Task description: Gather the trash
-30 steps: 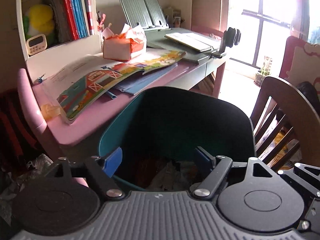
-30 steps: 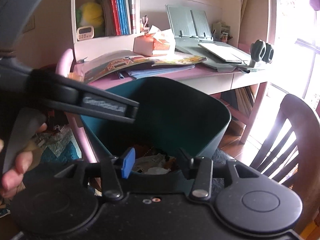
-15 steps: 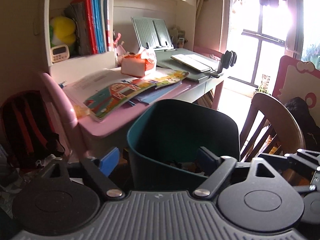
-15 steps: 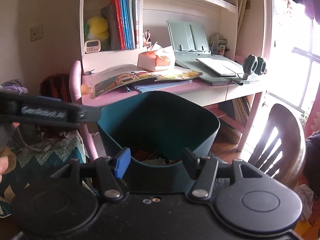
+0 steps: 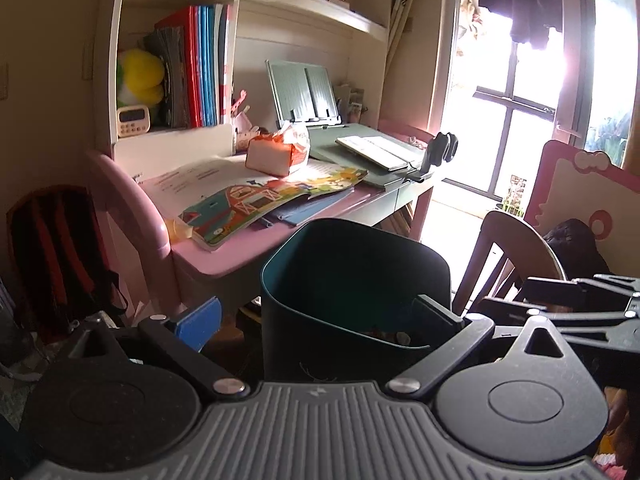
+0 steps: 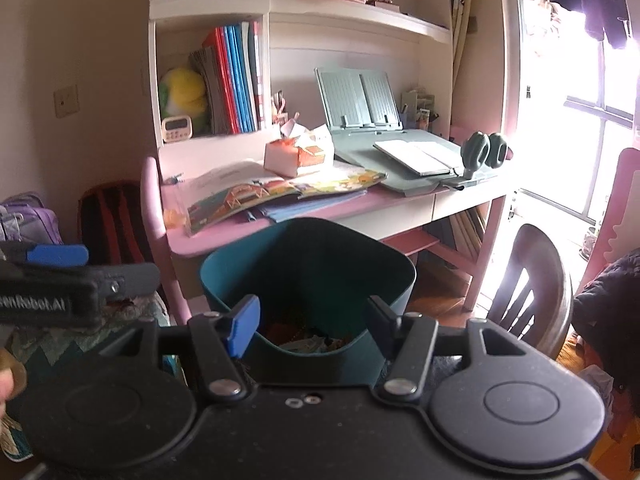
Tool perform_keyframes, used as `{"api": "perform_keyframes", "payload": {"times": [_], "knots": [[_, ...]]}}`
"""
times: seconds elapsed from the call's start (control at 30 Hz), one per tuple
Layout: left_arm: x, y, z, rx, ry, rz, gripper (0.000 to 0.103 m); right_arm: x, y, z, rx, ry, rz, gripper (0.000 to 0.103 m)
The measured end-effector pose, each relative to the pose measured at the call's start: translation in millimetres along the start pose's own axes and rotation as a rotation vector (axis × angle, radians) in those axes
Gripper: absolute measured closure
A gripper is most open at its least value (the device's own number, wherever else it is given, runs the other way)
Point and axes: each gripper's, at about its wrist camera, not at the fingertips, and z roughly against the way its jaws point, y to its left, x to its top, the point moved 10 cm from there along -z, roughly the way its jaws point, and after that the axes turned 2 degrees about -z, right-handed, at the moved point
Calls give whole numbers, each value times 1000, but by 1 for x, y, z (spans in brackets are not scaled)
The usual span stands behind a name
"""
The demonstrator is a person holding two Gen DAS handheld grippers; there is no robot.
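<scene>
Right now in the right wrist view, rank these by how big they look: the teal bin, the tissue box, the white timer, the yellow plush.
1. teal bin, though it sits nearest the camera
2. tissue box
3. yellow plush, close to the tissue box, so that order is unsure
4. white timer

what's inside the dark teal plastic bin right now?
Crumpled paper and reddish scraps lie at the bottom of the dark teal plastic bin; its near wall hides the rest.
</scene>
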Motion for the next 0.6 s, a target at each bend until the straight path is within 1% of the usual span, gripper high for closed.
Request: {"api": "perform_keyframes", "payload": {"times": [0.1,0.2,0.27,0.6], "knots": [[-1,-2,6,-10,-5,1,1,3,6,8,11,-7,4,44],[-2,-3,9,-1,-6,-10,1,3,13,14,16,-11,16,45],[-3,-3,11,-1,-6,-8,1,4,14,17,-1,-22,29,44],[-3,-7,19,10,-21,-35,1,3,14,19,4,-16,40,44]]}}
